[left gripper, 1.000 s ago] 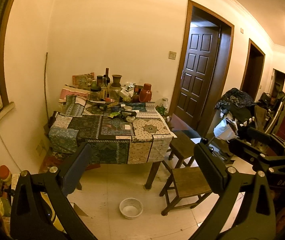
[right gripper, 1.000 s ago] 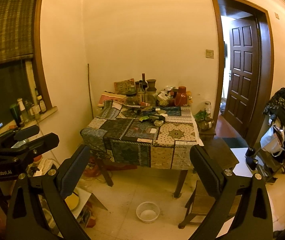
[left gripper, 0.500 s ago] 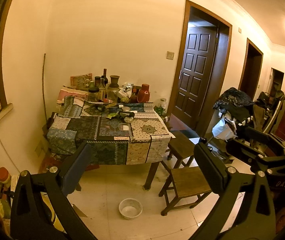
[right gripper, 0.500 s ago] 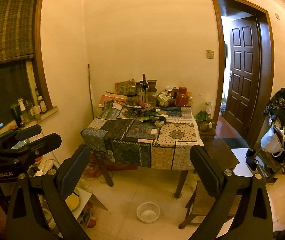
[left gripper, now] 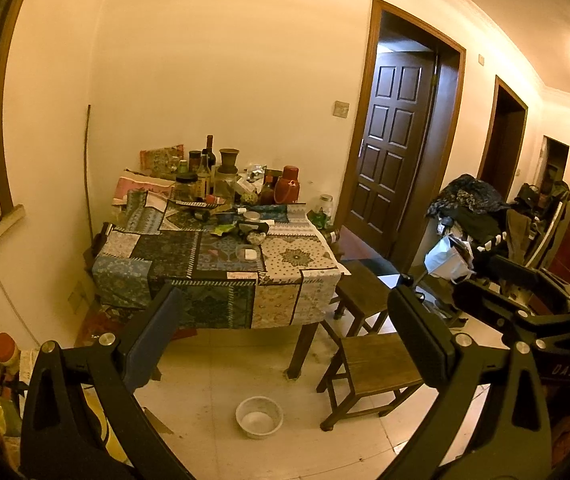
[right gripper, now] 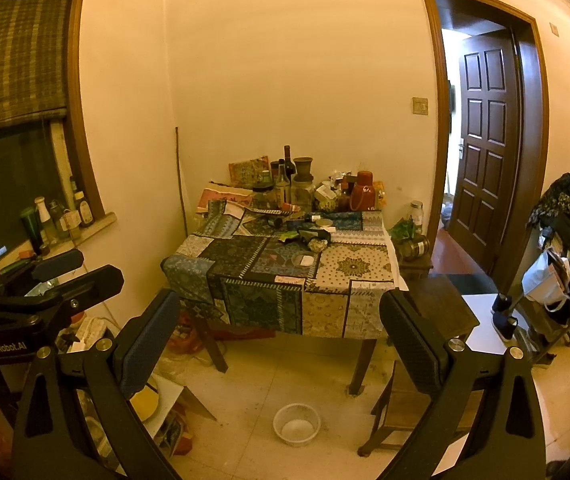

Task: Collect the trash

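Approach stage. The table, draped in patchwork cloth, stands against the far wall, well apart from both tools; wrappers and other litter lie among bottles mid-table. The left gripper and right gripper are spread wide and empty. Advisable: close in before reaching, and avoid the stools.
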The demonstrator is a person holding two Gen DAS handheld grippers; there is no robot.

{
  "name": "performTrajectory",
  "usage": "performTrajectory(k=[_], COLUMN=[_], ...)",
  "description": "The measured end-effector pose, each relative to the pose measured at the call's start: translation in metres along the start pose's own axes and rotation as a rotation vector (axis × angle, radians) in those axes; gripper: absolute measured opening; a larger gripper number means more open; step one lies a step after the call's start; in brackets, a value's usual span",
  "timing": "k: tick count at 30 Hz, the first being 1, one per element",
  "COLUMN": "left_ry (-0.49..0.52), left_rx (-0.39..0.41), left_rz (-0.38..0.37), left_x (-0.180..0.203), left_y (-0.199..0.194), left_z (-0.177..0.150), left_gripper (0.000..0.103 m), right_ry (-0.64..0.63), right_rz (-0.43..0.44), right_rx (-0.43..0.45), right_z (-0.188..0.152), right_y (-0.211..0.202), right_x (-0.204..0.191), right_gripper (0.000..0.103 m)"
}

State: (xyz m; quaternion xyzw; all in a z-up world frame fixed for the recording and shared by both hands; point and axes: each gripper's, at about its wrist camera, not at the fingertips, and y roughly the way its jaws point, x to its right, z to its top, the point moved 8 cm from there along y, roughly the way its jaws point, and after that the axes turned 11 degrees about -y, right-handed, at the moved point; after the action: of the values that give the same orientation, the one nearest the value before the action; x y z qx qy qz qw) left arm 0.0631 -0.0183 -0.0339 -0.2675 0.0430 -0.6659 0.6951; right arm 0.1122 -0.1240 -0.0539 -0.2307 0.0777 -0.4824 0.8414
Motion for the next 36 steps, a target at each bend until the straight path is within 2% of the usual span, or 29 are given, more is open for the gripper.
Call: performTrajectory(k=[12, 18, 23, 31, 36], left_ry=[-0.012, -0.021, -0.032, -0.063, -0.069], left_rx=[0.003, 0.02, 0.049, 0.06, 0.068], left_rz=[0.028, 0.072, 0.096, 0.088, 0.069], left_x=[0.006, 0.01, 0.007, -0.015, -0.045], left_y=[0.016, 0.028, 0.046, 0.098, 0.153], left_z=[0.002, 0.01, 0.028, 0.06, 0.087], left_gripper=[0.102, 0.102, 0.102, 0.102, 0.102], right_ry=[-0.002, 0.012, 0.015, 0.038, 0.031], right_rz=[0.013, 0.023, -0.001, -0.032, -0.077], right_rx=[0.006, 0.014, 0.018, 0.018, -0.011], right_z=[0.0, 0.004, 0.014, 0.031, 0.044], right_y=[0.002, 0.007, 0.019, 0.058, 0.105], right_x=[-0.005, 0.012, 0.026, 0.045, 0.052], right_gripper=[0.099, 0.099, 0.099, 0.099, 0.099])
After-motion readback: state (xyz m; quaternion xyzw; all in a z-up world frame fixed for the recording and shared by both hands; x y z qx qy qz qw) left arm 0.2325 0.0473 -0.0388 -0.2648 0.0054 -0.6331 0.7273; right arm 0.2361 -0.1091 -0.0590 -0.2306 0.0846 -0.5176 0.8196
